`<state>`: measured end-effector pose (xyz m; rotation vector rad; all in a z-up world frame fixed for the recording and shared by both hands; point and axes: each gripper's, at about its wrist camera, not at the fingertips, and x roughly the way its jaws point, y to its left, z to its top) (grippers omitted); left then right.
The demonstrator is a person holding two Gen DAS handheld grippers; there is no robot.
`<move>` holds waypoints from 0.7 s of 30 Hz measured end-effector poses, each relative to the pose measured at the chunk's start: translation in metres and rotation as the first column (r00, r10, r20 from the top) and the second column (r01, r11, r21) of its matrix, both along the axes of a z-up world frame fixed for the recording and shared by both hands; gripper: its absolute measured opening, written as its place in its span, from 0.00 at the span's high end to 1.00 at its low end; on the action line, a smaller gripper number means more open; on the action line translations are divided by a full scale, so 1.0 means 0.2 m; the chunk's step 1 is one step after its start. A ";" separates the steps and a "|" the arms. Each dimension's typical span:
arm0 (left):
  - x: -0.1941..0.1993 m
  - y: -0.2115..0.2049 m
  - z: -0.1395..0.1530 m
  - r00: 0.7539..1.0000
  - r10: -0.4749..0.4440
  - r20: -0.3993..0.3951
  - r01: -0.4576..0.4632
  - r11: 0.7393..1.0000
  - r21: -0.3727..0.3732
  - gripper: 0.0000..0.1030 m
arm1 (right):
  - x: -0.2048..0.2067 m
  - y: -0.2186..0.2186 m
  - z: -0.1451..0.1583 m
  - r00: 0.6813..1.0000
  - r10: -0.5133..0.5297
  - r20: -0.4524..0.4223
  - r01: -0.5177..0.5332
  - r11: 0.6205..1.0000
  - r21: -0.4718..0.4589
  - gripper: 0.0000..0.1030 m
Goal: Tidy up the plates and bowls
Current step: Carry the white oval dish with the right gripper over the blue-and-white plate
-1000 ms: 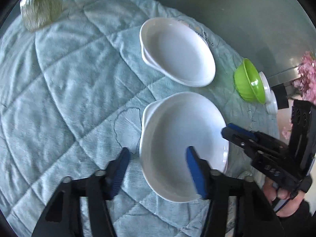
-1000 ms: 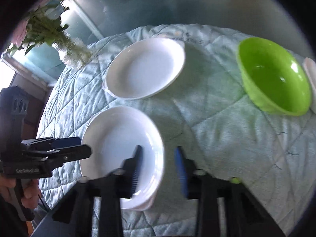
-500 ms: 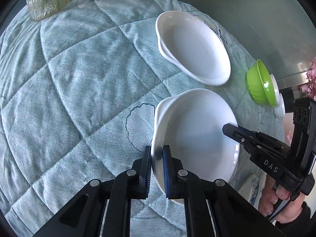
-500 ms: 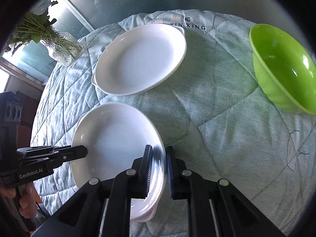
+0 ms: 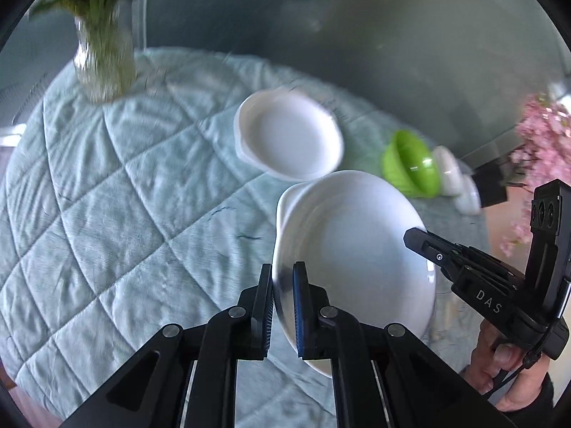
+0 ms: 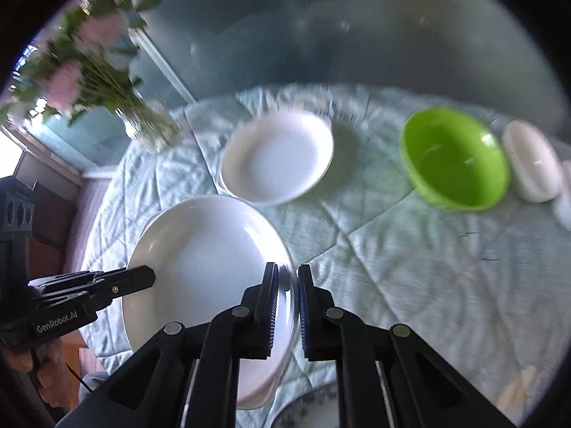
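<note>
Two grippers now pinch opposite rims of the near white oval ceramic dish [image 5: 353, 249]: left gripper [image 5: 282, 306], right gripper [image 6: 285, 306]. Open a second ago, they've lifted it off the quilted worktop [image 5: 125, 196], probably toward the far white dish [image 5: 289, 139].

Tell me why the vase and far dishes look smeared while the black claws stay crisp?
Left wrist view: motion blur streaks the vase, second plate and green bowl; the left gripper and held plate stay sharp. Right wrist view: same smearing, with glare on the held plate's rim.
</note>
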<state>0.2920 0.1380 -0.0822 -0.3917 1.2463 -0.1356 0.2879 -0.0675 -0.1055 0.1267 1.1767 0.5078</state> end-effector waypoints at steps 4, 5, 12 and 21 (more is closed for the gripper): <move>-0.09 -0.11 0.23 0.998 -0.020 0.057 0.020 1.000 0.001 0.94 | -0.10 -0.11 0.20 0.998 -0.031 0.047 0.031 1.000 0.000 0.91; -0.10 -0.12 0.27 0.997 -0.025 0.068 0.025 1.000 0.002 0.94 | -0.13 -0.15 0.26 0.997 -0.039 0.062 0.039 0.999 -0.003 0.91; -0.29 -0.33 0.53 0.991 -0.070 0.117 0.072 0.997 -0.011 0.94 | -0.33 -0.37 0.47 0.989 -0.095 0.111 0.094 0.995 0.019 0.92; -0.49 -0.61 0.60 0.987 -0.117 0.114 0.120 0.993 -0.021 0.94 | -0.54 -0.63 0.50 0.978 -0.179 0.104 0.176 0.984 0.038 0.93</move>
